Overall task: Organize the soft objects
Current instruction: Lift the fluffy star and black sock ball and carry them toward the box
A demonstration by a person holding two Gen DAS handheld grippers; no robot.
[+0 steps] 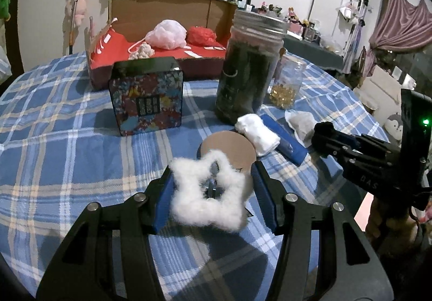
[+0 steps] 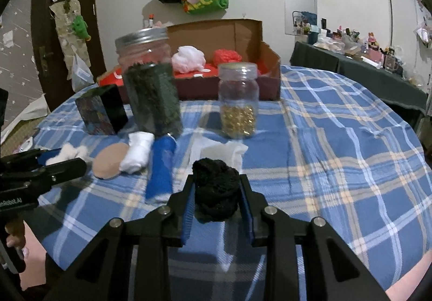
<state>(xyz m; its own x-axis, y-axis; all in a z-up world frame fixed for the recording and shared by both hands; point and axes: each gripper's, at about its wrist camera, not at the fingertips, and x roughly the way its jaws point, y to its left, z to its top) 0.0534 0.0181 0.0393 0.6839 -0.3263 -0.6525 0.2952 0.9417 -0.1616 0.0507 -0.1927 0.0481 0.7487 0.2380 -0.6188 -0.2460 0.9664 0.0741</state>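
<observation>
My left gripper (image 1: 212, 187) is shut on a white fluffy star-shaped item (image 1: 208, 197), held above the plaid table. My right gripper (image 2: 217, 193) is shut on a black knitted ball (image 2: 216, 190); it also shows in the left wrist view (image 1: 324, 129). On the table lie a white rolled cloth (image 1: 257, 133) (image 2: 137, 155), a blue rolled cloth (image 1: 283, 139) (image 2: 160, 171), a tan round pad (image 1: 229, 149) (image 2: 109, 160) and a pale folded cloth (image 2: 218, 152). A cardboard box (image 1: 162, 12) (image 2: 270, 58) with a red lining at the back holds a pink mesh pouf (image 1: 167, 33), a red pouf (image 1: 201, 35) and a cream knitted item (image 1: 143, 51).
A tall dark-filled jar (image 1: 248, 71) (image 2: 151, 85), a smaller jar of gold capsules (image 1: 287, 82) (image 2: 237, 104) and a patterned tin (image 1: 147, 95) (image 2: 101, 112) stand between the grippers and the box. A cluttered side table (image 2: 351, 58) is at the right.
</observation>
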